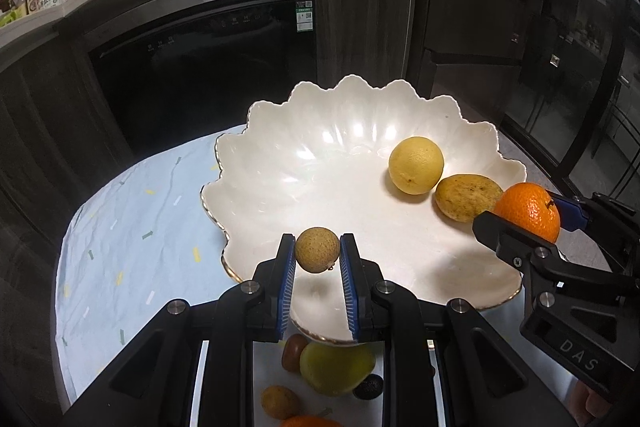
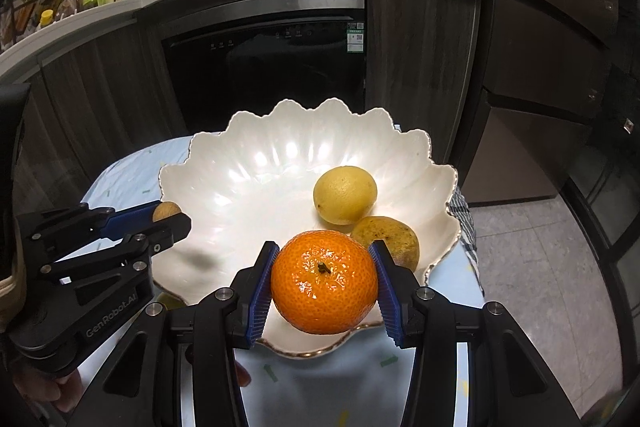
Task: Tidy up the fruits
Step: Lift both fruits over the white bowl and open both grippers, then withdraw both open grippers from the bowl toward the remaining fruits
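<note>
A bright orange mandarin point(image 2: 324, 281) is showing glossy skin between blue ribbed pads point(image 2: 264, 291). The scalloped bowl point(image 1: 280, 147) is gleaming pearly white with a gold rim, lying on a pale blue cloth point(image 1: 132, 227) speckled with yellow, green and white dashes.

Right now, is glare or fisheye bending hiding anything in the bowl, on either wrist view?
Left wrist view: bright glare streaks on the white bowl wall, but the yellow fruit and the speckled fruit read clearly; the edges curve and darken. Right wrist view: the same glare, small highlights on the orange, and the counter line bows strongly.
</note>
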### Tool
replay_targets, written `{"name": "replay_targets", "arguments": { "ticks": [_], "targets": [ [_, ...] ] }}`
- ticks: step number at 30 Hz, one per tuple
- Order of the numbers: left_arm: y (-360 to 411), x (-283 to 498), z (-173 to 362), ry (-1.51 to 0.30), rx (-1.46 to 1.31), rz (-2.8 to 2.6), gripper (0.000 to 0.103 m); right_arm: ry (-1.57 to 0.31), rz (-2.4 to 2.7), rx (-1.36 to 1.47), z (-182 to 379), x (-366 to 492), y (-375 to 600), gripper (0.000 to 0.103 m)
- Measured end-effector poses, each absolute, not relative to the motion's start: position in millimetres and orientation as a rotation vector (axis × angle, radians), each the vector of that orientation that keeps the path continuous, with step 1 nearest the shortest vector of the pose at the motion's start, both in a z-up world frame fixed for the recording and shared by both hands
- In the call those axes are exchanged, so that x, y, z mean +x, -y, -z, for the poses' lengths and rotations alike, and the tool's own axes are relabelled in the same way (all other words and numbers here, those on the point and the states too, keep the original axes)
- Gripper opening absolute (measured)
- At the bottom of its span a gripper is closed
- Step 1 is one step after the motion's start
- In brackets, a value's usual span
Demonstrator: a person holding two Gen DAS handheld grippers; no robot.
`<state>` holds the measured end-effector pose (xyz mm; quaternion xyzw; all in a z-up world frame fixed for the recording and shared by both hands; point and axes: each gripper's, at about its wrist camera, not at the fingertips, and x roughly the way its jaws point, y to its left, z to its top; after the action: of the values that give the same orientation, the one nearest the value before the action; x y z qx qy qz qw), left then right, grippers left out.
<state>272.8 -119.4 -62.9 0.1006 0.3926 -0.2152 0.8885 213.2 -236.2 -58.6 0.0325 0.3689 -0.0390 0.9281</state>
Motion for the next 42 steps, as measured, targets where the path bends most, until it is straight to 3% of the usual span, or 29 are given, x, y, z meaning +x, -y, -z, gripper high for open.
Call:
{"name": "replay_targets", "arguments": {
  "ticks": [6, 13, 14, 16, 18, 27, 42],
  "targets": [
    [120, 278, 67, -0.825, 0.212, 0.444, 0.024, -0.770, 0.075, 0.064, 62, 219, 235, 0.048],
    [120, 277, 69, -0.822, 0.227, 0.432, 0.041, -0.782, 0.079, 0.064, 65, 219, 235, 0.051],
    [119, 276, 69, -0.821, 0.226, 0.429, 0.044, -0.778, 0.079, 0.063, 64, 219, 235, 0.056],
    [117, 275, 68, -0.816, 0.228, 0.419, 0.048, -0.752, 0.092, 0.054, 60, 215, 234, 0.078],
    [115, 273, 66, -0.810, 0.231, 0.410, 0.053, -0.727, 0.103, 0.041, 55, 212, 233, 0.084],
    [104, 264, 57, -0.775, 0.237, 0.353, 0.072, -0.715, 0.110, 0.042, 51, 207, 231, 0.087],
    [84, 242, 44, -0.760, 0.209, 0.329, 0.073, -0.687, 0.105, 0.042, 39, 189, 222, 0.087]
  ]
}}
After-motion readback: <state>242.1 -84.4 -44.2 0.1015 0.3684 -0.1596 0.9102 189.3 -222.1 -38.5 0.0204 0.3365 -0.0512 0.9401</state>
